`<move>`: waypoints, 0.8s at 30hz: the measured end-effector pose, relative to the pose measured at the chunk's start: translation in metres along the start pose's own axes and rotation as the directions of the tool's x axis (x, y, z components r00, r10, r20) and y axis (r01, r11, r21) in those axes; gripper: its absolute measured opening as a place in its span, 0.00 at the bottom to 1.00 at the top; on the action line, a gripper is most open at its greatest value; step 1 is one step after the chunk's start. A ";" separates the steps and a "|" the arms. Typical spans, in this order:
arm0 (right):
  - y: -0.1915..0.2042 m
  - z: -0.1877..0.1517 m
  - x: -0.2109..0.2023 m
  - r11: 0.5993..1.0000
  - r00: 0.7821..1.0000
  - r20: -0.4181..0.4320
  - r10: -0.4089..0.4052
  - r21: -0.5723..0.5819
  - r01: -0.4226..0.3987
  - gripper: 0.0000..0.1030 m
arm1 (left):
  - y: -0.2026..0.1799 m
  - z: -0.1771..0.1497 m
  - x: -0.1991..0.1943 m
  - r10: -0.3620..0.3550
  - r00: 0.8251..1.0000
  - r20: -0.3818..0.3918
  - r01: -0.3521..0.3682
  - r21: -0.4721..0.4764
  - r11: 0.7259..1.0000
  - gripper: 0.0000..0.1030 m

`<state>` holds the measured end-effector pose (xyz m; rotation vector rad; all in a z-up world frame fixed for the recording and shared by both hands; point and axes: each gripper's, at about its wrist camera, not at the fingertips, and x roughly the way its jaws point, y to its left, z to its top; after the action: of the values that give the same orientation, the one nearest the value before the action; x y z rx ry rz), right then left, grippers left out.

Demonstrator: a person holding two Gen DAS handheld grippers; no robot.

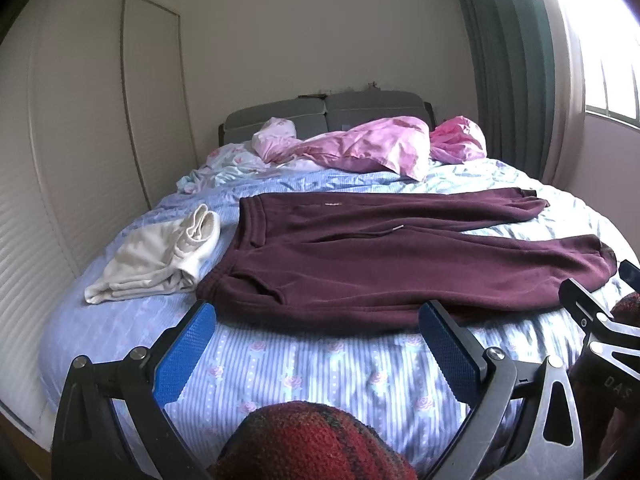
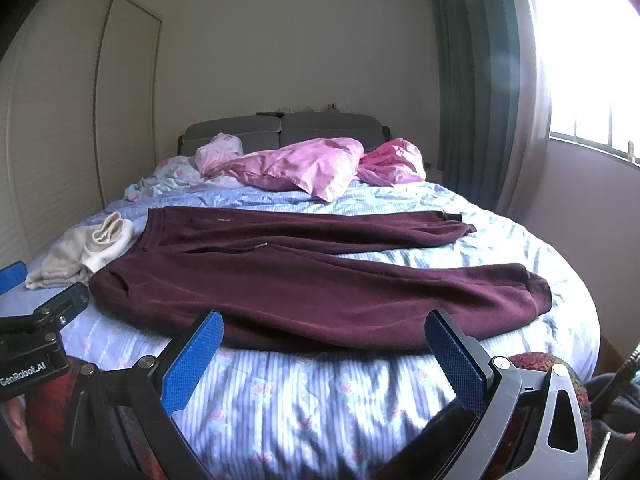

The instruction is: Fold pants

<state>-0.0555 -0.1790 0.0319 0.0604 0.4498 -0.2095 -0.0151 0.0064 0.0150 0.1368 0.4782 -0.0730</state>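
left wrist view. maroon fleece jogger pants (image 1: pixel 380 252) lie flat across the blue floral-striped bedsheet (image 1: pixel 320 364), waistband to the left, both legs running to the right and splayed slightly apart, a white-tipped drawstring on the upper thigh. folded cream garment (image 1: pixel 160 260) sits just beside the waistband, on its left. rumpled pink quilt (image 1: pixel 360 148) is heaped near the grey padded headboard (image 1: pixel 320 114). pale louvred wardrobe doors (image 1: pixel 80 140) stand at left; dark green curtain (image 1: pixel 508 48) hangs at right beside a bright window. left gripper (image 1: pixel 316 344), black frame with blue textured pads, hovers over bare sheet near the lower hem side of the pants, jaws spread wide, nothing between them. red knitted sleeve (image 1: pixel 308 444) shows below it. part of the right gripper's frame enters at the right edge.

right wrist view. same pants (image 2: pixel 300 276) lie flat, the near leg's cuff toward the right edge of the bed. cream garment (image 2: pixel 80 256) is at left beside the waistband; pink quilt (image 2: pixel 312 168) beyond. right gripper (image 2: pixel 324 352) hangs over the sheet just short of the near leg, jaws wide apart and empty. left gripper's frame shows at far left.
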 end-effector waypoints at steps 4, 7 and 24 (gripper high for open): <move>-0.001 -0.001 -0.002 1.000 1.000 0.007 -0.001 -0.002 0.001 0.99 | 0.000 0.000 0.000 -0.002 1.000 -0.007 0.002 -0.009 1.000 1.00; 0.000 -0.001 -0.002 1.000 1.000 0.009 -0.001 -0.003 0.001 0.99 | -0.003 0.001 0.000 -0.005 1.000 -0.009 0.005 -0.008 1.000 1.00; -0.001 0.000 -0.001 1.000 1.000 0.010 -0.007 0.001 0.007 0.99 | -0.002 -0.001 0.003 -0.007 1.000 -0.012 0.006 -0.011 1.000 1.00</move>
<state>-0.0569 -0.1797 0.0322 0.0583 0.4397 -0.2172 -0.0137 0.0041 0.0123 0.1250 0.4913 -0.0760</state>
